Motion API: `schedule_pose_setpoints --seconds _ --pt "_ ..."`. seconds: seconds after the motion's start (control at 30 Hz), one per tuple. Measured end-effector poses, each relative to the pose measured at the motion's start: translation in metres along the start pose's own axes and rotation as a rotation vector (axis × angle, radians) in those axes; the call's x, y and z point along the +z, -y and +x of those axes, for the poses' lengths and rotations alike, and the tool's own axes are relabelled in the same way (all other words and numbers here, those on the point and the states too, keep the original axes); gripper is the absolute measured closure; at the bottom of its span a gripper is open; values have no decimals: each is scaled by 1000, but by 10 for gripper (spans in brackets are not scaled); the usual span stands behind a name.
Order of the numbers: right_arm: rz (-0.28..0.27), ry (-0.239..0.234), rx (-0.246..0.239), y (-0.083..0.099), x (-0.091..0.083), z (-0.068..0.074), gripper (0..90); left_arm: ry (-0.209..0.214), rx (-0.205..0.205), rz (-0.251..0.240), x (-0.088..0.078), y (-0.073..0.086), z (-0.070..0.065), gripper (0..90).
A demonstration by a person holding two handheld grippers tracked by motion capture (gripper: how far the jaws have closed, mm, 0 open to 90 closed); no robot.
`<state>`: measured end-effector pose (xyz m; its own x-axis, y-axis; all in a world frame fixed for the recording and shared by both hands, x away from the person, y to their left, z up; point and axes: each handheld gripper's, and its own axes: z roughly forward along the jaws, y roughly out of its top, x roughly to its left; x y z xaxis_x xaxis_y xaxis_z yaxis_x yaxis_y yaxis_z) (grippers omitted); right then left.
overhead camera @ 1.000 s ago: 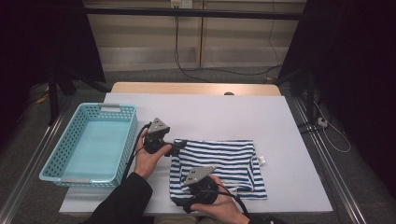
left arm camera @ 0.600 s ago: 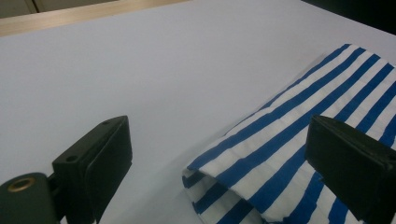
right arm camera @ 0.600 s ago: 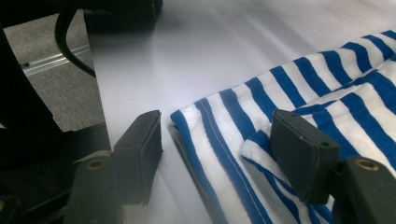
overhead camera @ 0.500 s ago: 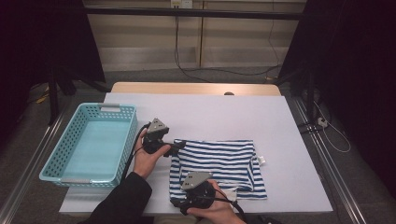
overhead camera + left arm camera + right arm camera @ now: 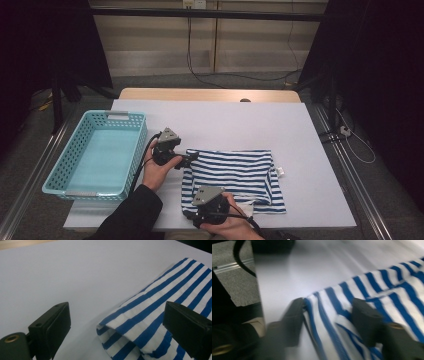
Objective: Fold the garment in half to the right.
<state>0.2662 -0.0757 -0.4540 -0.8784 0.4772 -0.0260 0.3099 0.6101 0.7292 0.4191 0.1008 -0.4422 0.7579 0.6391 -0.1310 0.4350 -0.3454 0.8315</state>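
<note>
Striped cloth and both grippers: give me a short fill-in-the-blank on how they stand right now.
1. The striped cloth has white and ____ stripes.
2. The turquoise basket stands on the ____ side of the table in the high view.
3. The left gripper has its fingers ____, a corner of the cloth between them.
4. The right gripper, its fingers just closing, straddles the cloth's ____.

Missing words: blue; left; open; edge

A lab-style recording bay — a white table [image 5: 240, 120] framed by black curtains [image 5: 55, 45], metal rails [image 5: 357, 185] along its sides, cables [image 5: 200, 65] trailing down a bare panelled wall [image 5: 160, 40] — over grey carpet [image 5: 20, 165].
</note>
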Motion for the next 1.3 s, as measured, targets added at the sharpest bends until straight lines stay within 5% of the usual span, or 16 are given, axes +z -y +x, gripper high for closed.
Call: schedule_pose_setpoints --seconds 0.07,0.43,0.57,0.6,0.8,1.03,1.2,1.23,1.3 --pt "-13 8 13 2 -1 -6 654 9 -5 -6 1 0 -1 82" --pt "-6 16 8 2 -3 -11 816 -6 -1 12 7 0 -4 88" --pt "2 49 6 2 -3 -9 822 -32 -15 58 12 3 -2 87" --pt "-5 25 19 2 -3 -10 823 -44 -16 71 12 3 -2 100" --pt "-9 18 18 3 -4 -12 822 -52 -48 114 19 9 5 274" --pt "-8 16 23 3 -4 -13 816 -55 48 150 21 9 2 428" --pt "-3 4 -6 2 -4 -11 707 33 43 147 21 8 1 709" --pt "0 5 -11 2 -4 -11 681 44 19 152 21 8 -2 785" --pt "1 -11 -9 1 -4 -11 627 43 42 158 21 8 -1 841"
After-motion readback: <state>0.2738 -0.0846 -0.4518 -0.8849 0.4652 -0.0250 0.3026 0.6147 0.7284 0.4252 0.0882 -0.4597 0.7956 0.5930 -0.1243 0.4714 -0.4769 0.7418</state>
